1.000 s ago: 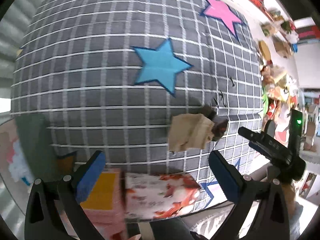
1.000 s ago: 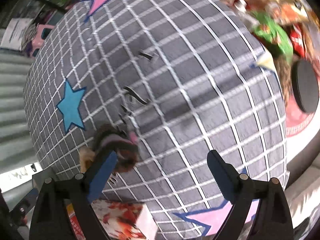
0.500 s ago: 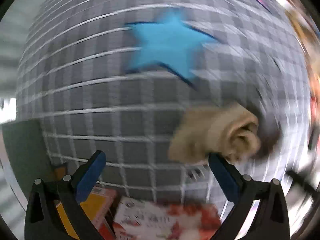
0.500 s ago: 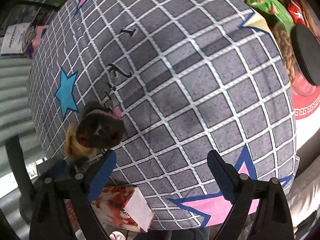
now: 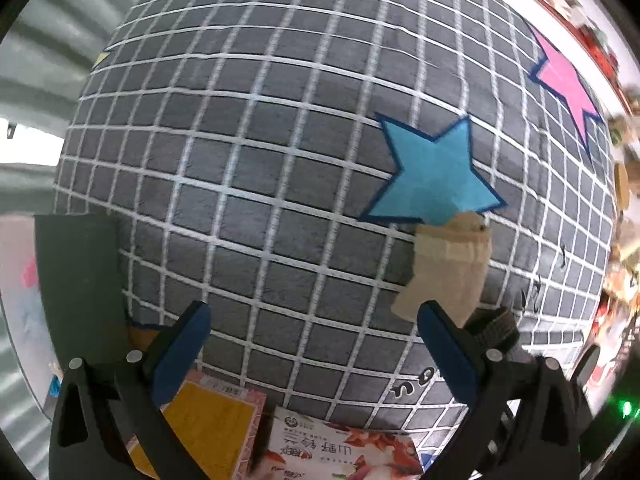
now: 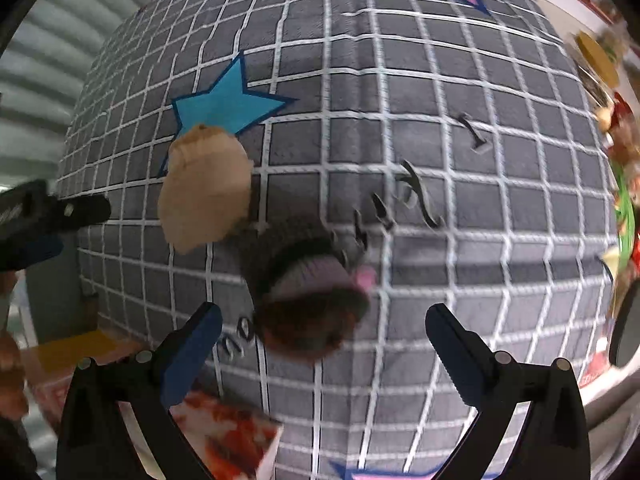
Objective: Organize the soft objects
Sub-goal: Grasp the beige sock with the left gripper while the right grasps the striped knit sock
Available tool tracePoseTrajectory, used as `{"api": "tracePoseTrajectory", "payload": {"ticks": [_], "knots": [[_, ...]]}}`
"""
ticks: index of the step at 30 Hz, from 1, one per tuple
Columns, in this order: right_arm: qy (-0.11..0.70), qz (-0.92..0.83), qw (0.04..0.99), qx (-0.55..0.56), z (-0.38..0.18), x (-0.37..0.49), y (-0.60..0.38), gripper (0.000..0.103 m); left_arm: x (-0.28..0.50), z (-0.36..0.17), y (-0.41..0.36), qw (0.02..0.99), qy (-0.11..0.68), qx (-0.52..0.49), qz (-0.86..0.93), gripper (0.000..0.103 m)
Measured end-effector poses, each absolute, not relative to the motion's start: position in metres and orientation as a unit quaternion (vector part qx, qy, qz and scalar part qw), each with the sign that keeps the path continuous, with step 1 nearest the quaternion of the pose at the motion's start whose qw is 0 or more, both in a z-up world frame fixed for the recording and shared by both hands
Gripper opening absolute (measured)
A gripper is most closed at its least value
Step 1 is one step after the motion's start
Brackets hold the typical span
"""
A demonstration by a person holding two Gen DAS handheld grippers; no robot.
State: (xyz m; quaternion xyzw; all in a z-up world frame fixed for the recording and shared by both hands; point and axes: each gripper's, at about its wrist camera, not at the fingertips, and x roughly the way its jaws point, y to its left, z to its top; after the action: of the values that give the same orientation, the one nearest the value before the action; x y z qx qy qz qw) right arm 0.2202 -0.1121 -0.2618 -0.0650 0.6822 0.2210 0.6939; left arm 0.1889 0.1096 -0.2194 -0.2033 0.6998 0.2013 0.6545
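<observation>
A beige sock [image 5: 448, 264] lies folded on the grey checked blanket [image 5: 280, 160], just below its blue star [image 5: 432, 176]. My left gripper [image 5: 316, 344] points down at the blanket, open and empty, and the beige sock sits just beyond its right fingertip [image 5: 444, 340]. In the right wrist view a dark brown sock with a purple cuff [image 6: 308, 292], blurred, lies below and right of the beige sock [image 6: 204, 188]. My right gripper [image 6: 320, 344] hangs over it with its jaws opening. The sock's near end lies between the fingertips, and neither pad touches it.
A yellow box [image 5: 208, 428] and a red-and-white packet [image 5: 340, 452] lie at the blanket's near edge. Snack packets and clutter [image 5: 624, 240] crowd the right side. A dark green panel [image 5: 76, 280] stands at the left. The left gripper's black body [image 6: 52, 216] reaches in from the left.
Both views have swung. The beige sock now sits by my left gripper's right finger. The dark sock has come from beside my right gripper's left finger to between its fingertips.
</observation>
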Motion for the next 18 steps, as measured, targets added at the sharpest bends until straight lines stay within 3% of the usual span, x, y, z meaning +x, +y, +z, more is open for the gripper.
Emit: {"api": "tracePoseTrajectory", "payload": {"ticks": [4,5,6,8,17,18], "knots": [[0.685,0.22,0.688,-0.089,-0.282,0.223,-0.093,0.102,0.2,-0.225,0.087,0.662,0.705,-0.182,0.179,0.103],[0.684,0.22,0.69,-0.088,-0.285,0.223,-0.093,0.093,0.202,-0.226,0.084,0.662,0.707,-0.177,0.173,0.103],[0.687,0.221,0.687,-0.083,-0.287,0.223,-0.094,0.072,0.206,-0.228,0.077,0.662,0.709,-0.174,0.169,0.103],[0.694,0.23,0.68,-0.054,-0.289,0.223,-0.1,0.058,0.214,-0.23,0.061,0.663,0.712,-0.165,0.162,0.103],[0.694,0.189,0.695,-0.015,-0.276,0.224,-0.162,0.053,0.268,-0.266,0.005,0.669,0.724,-0.101,0.135,0.102],[0.693,0.185,0.696,-0.01,-0.273,0.222,-0.171,0.053,0.27,-0.271,0.003,0.668,0.725,-0.101,0.133,0.093]]}}
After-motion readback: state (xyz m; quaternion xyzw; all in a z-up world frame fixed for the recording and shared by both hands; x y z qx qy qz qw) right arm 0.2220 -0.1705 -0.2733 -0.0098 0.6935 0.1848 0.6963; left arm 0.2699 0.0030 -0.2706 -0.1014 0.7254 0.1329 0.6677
